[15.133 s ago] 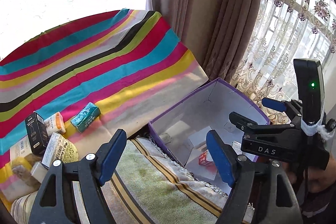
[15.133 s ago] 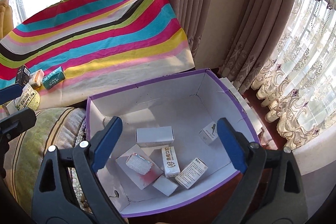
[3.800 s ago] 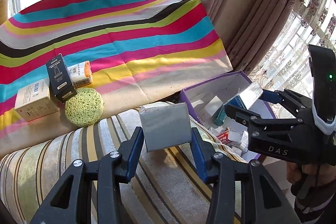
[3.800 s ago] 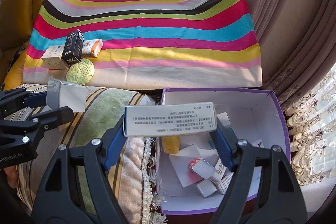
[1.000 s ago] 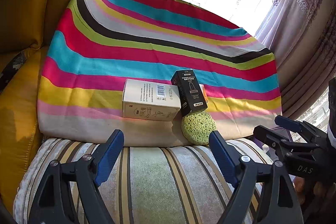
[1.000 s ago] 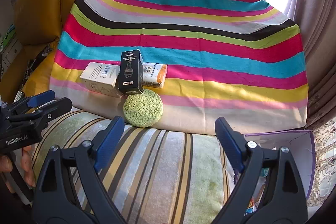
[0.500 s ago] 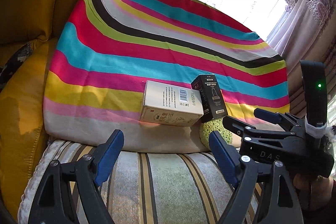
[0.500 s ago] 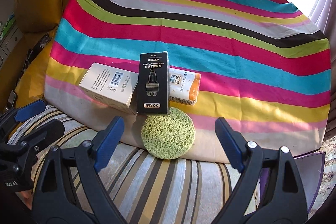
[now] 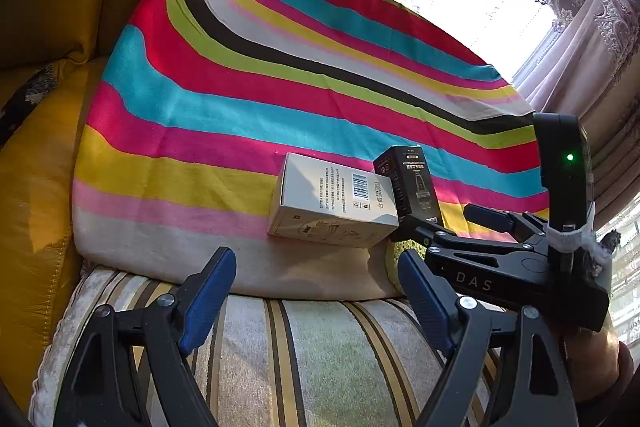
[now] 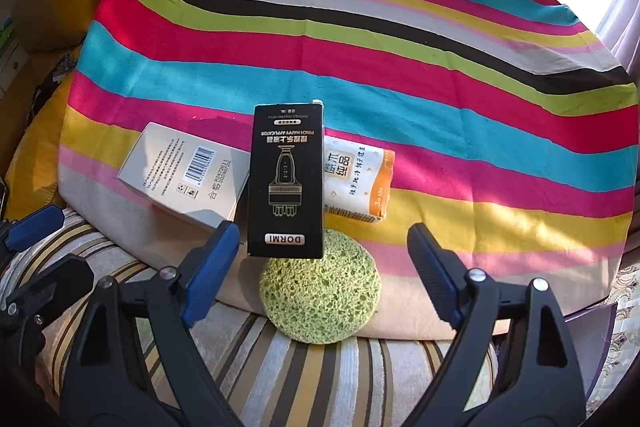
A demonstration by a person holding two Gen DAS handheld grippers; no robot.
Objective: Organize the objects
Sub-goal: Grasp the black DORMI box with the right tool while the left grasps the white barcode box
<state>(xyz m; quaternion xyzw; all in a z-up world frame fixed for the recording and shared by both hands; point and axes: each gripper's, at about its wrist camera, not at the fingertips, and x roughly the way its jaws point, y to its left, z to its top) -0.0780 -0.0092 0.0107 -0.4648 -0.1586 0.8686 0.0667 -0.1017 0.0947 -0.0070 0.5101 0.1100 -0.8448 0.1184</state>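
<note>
Striped cloth (image 10: 400, 67) ahead of us still carries the black box (image 10: 285, 183), white box (image 10: 188, 173), tissue pack (image 10: 356, 179) and green sponge (image 10: 320, 297), all unsorted, while our left gripper (image 9: 316, 297) and right gripper (image 10: 320, 267) gape empty.

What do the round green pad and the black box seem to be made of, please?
The round green pad looks like porous sponge, matte, with open pits all over. The black box looks like printed cardboard with a smooth, slightly satin finish, sharp folded edges and gold lettering.
</note>
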